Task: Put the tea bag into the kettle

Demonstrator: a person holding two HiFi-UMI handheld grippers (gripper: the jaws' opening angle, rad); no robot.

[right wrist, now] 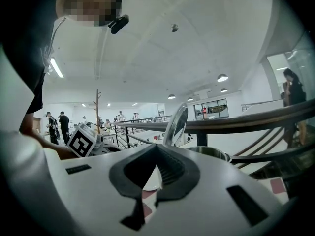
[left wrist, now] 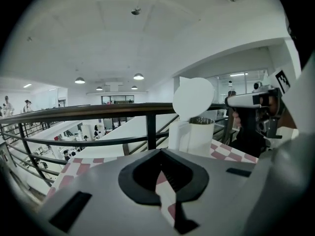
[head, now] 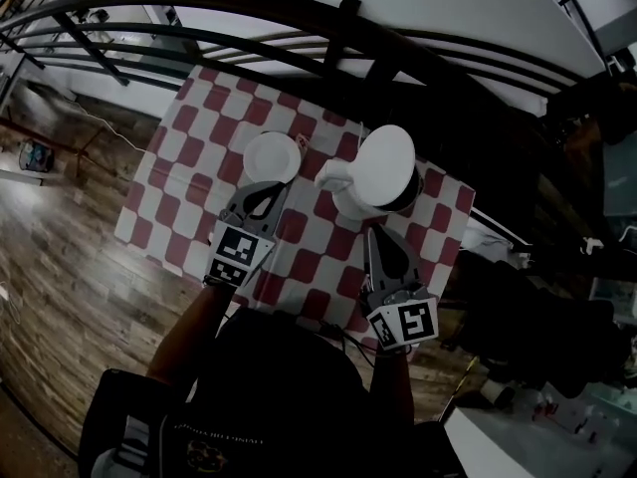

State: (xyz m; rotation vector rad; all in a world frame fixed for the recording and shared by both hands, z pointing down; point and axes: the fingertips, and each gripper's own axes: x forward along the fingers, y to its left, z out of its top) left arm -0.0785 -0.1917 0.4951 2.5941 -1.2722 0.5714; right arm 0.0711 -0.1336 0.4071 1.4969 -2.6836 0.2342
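A white kettle (head: 370, 179) stands on the checkered table (head: 189, 182) with its round lid (head: 388, 153) tipped up and its spout towards a white plate (head: 271, 157). A small pale thing lies at the plate's right rim; I cannot tell whether it is the tea bag. My left gripper (head: 267, 189) is shut and empty, its tip at the plate's near edge. My right gripper (head: 376, 233) is shut too, just short of the kettle's near side. The left gripper view has the kettle (left wrist: 194, 134) straight ahead of the closed tips (left wrist: 160, 151). The right gripper view shows the metal rim (right wrist: 209, 154) past its tips (right wrist: 157, 147).
A black railing (head: 328, 38) runs along the table's far edge, with a drop to a lower floor behind it. Wooden floor (head: 60, 267) lies to the left. Dark furniture (head: 528, 317) crowds the table's right side.
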